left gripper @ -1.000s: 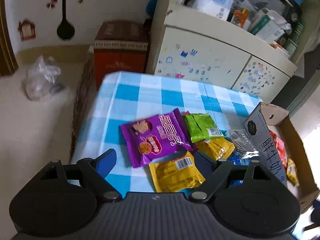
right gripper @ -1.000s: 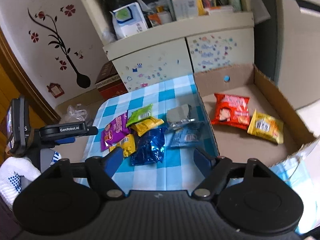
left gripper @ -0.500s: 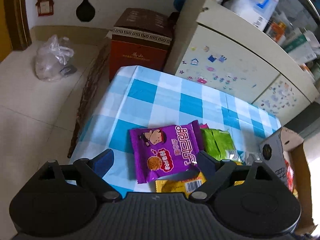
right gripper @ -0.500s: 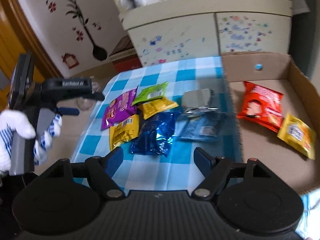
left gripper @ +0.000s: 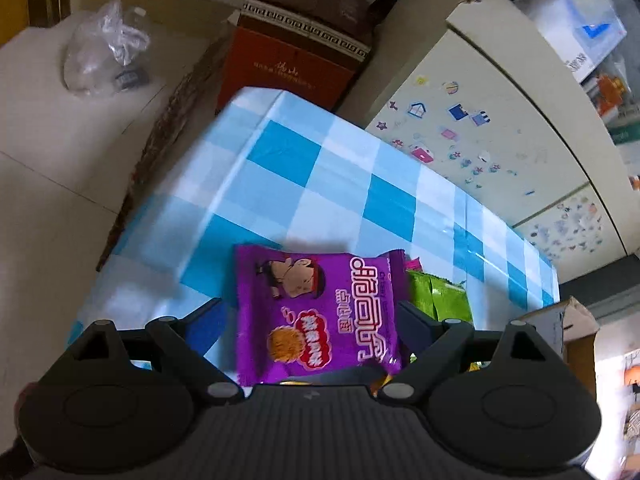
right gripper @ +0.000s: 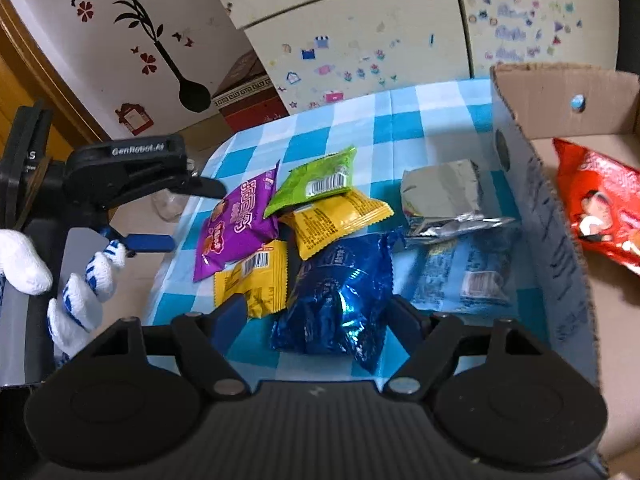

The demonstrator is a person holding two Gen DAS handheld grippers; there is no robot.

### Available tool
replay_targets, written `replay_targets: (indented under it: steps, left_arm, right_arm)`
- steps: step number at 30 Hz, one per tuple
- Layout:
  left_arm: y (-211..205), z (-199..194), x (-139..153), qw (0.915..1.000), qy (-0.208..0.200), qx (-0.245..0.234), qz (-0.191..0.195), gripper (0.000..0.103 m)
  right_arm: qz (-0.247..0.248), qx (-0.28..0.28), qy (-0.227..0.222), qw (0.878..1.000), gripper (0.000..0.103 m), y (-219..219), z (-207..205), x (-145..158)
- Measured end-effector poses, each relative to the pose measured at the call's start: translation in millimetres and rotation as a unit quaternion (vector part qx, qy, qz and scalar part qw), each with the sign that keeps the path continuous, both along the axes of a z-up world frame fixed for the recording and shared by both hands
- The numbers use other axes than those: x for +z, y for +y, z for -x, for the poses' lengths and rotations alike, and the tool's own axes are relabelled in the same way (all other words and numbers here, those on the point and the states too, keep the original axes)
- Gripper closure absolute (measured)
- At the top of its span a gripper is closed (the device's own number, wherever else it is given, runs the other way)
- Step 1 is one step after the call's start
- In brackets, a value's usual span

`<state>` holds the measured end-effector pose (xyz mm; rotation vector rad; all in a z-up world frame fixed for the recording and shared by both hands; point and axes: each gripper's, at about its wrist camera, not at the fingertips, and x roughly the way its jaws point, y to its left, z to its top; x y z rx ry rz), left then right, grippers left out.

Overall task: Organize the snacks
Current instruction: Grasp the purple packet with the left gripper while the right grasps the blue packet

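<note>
Hovering left gripper (left gripper: pixel 310 312) jaws spread, just widened, astride purple packet (left gripper: pixel 316 312) on checked cloth (left gripper: pixel 304 176); not pinching. Light, crinkly, slippery film, likely fragile inside; grip long edges. Right gripper (right gripper: pixel 316 316) spread over blue bag (right gripper: pixel 340 296).

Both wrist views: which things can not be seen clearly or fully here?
- Left wrist view: the yellow packet is almost all hidden under the purple packet and the left gripper.
- Right wrist view: the red packet in the cardboard box is cut off by the picture's right edge.
</note>
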<state>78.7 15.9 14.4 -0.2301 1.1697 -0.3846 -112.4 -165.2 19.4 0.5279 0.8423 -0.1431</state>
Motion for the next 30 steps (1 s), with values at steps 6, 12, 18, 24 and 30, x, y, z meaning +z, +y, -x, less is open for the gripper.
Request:
replay_targets:
  steps: [6, 12, 18, 24, 30]
  left_arm:
    - [-16.2, -8.5, -13.0, 0.9999, 0.011, 0.009, -0.004, 0.008]
    - [-31.2, -7.2, -23.7, 0.9990, 0.000, -0.007, -0.044, 0.000]
    - [-42.5, 2.3, -28.4, 0.9963, -0.029, -0.019, -0.078, 0.000]
    - [-51.2, 8.9, -30.5, 0.9917, -0.047, -0.048, -0.110, 0.000]
    - [-52.2, 15.0, -32.2, 0.9888, -0.051, -0.067, -0.123, 0.000]
  right_arm:
    - [-0.003, -0.011, 0.003, 1.000, 0.036, -2.2, -8.1, -10.2]
    - [-0.024, -0.028, 0.020, 0.999, 0.041, -3.6, -10.8, -20.5]
    - [-0.027, -0.028, 0.019, 0.999, 0.045, -2.9, -11.1, -23.1]
    - [-0.028, -0.029, 0.015, 0.999, 0.050, -3.0, -9.6, -22.8]
    - [-0.017, -0.013, 0.010, 1.000, 0.052, 1.3, -8.4, -19.7]
